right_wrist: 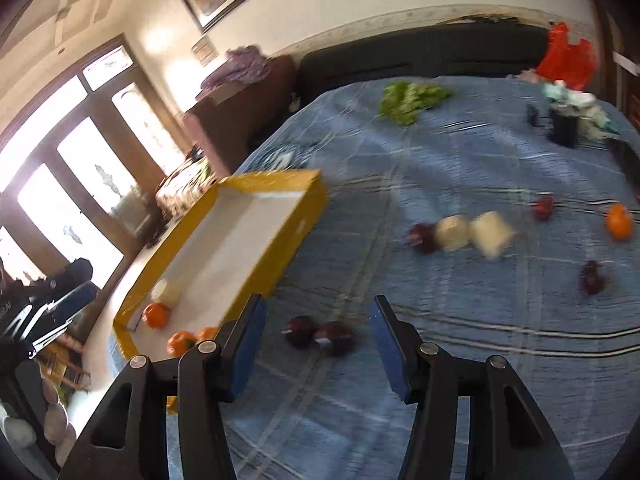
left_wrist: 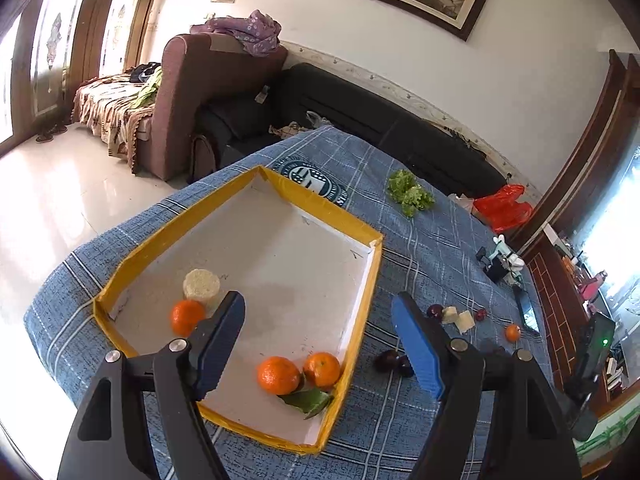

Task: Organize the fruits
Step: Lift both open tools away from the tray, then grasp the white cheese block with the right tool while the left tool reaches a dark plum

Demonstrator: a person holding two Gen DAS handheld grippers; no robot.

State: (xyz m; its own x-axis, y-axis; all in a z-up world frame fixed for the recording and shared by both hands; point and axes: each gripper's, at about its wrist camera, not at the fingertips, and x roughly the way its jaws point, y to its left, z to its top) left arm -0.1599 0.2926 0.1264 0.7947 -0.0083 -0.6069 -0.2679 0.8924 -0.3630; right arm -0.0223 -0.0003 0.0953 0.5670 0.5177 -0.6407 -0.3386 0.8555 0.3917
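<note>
A yellow-rimmed white tray (left_wrist: 362, 280) lies on the blue cloth and holds three oranges (left_wrist: 278, 375) and a pale round cake (left_wrist: 201, 285). My left gripper (left_wrist: 320, 320) is open and empty above the tray's near right part. In the right wrist view the tray (right_wrist: 308, 204) is at left. My right gripper (right_wrist: 318, 334) is open and empty, just above two dark plums (right_wrist: 320, 334) on the cloth. More plums (right_wrist: 592, 276), two pale blocks (right_wrist: 472, 232) and a loose orange (right_wrist: 619, 221) lie further right. The right wrist view is blurred.
Lettuce (left_wrist: 410, 192) lies at the table's far side. A red bag (left_wrist: 502, 206) and small dark and white items (left_wrist: 500, 262) sit at the far right edge. Sofas stand behind the table; the floor drops off at left.
</note>
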